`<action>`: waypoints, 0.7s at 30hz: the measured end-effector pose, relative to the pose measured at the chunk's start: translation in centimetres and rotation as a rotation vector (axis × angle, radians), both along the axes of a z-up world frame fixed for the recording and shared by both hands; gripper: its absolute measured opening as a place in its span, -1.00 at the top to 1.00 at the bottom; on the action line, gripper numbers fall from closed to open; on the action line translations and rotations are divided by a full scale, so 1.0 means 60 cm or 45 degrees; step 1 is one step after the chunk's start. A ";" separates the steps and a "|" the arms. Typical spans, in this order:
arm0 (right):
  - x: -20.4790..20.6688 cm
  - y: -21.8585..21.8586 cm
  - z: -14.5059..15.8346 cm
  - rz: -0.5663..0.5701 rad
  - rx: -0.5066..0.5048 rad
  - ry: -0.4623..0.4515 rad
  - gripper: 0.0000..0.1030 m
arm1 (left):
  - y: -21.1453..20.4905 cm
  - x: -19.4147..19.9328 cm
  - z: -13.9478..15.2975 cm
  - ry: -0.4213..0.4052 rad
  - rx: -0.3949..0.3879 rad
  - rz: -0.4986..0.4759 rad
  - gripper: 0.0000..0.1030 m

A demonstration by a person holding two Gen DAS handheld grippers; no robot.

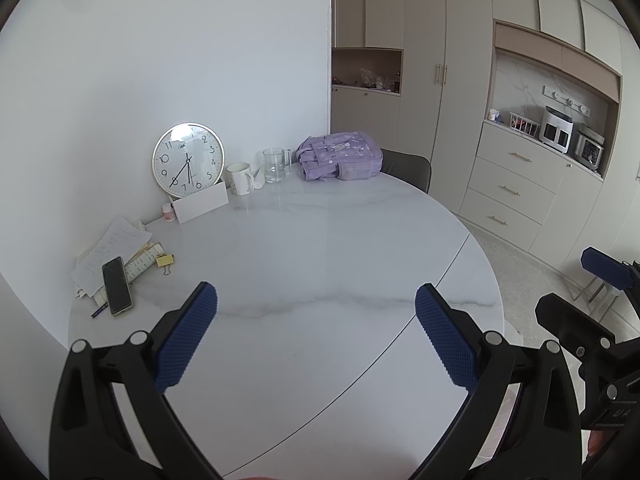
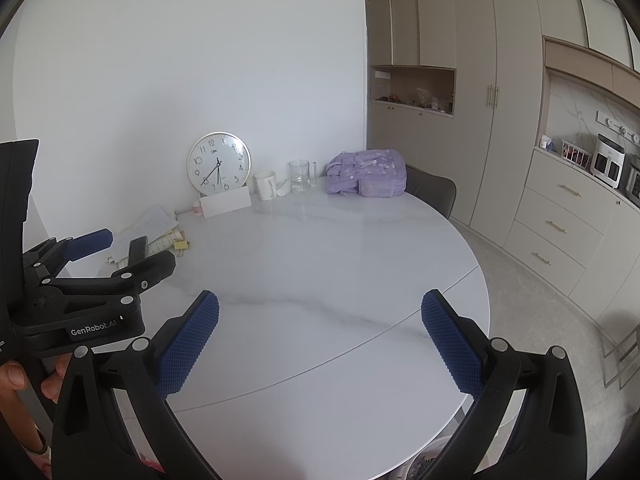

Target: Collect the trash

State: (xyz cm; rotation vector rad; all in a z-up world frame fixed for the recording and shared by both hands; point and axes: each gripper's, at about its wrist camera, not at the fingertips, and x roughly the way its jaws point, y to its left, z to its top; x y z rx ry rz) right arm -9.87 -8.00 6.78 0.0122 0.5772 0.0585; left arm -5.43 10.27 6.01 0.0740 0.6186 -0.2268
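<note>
I hold both tongs above a round white marble worktop (image 1: 320, 264); the left tongs (image 1: 316, 320) are spread wide with nothing between the pads, and the right tongs (image 2: 320, 324) are the same. At the far side, against the white wall, stand a clock (image 1: 188, 160), a white mug (image 1: 239, 178), a glass jug (image 1: 275, 165) and a purple backpack (image 1: 340, 156); a crumpled white scrap (image 1: 258, 179), maybe the trash, lies between mug and jug. At the left lie papers (image 1: 116, 248) and a phone (image 1: 117, 285); beige cabinets (image 1: 424, 80) fill the room behind.
</note>
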 end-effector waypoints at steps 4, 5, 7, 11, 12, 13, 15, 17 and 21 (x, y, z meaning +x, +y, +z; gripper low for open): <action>0.001 -0.001 0.000 0.000 -0.001 0.000 -0.95 | 0.000 -0.002 0.000 -0.003 0.004 0.002 -0.85; 0.002 -0.001 0.000 0.000 -0.002 -0.001 -0.95 | -0.001 -0.003 -0.001 -0.005 0.003 0.000 -0.85; 0.001 -0.001 0.000 -0.002 -0.002 -0.001 -0.95 | 0.000 -0.003 -0.001 -0.009 -0.001 0.001 -0.85; 0.001 0.000 -0.001 -0.002 -0.004 0.001 -0.95 | -0.003 -0.007 0.000 -0.017 0.003 -0.007 -0.85; 0.001 0.000 -0.001 -0.001 -0.002 0.001 -0.95 | -0.003 -0.006 0.001 -0.021 0.006 -0.006 -0.85; 0.001 0.000 -0.001 -0.001 -0.002 0.001 -0.95 | -0.004 -0.008 0.002 -0.026 0.007 -0.008 -0.85; 0.001 0.001 -0.001 -0.001 -0.003 0.000 -0.95 | -0.003 -0.007 0.003 -0.021 0.000 -0.012 -0.85; 0.002 0.001 -0.002 -0.001 -0.003 0.001 -0.95 | -0.002 -0.006 0.003 -0.012 -0.009 -0.011 -0.85; 0.002 0.001 -0.002 -0.002 -0.002 0.001 -0.95 | -0.001 -0.004 0.002 -0.003 -0.007 -0.006 -0.85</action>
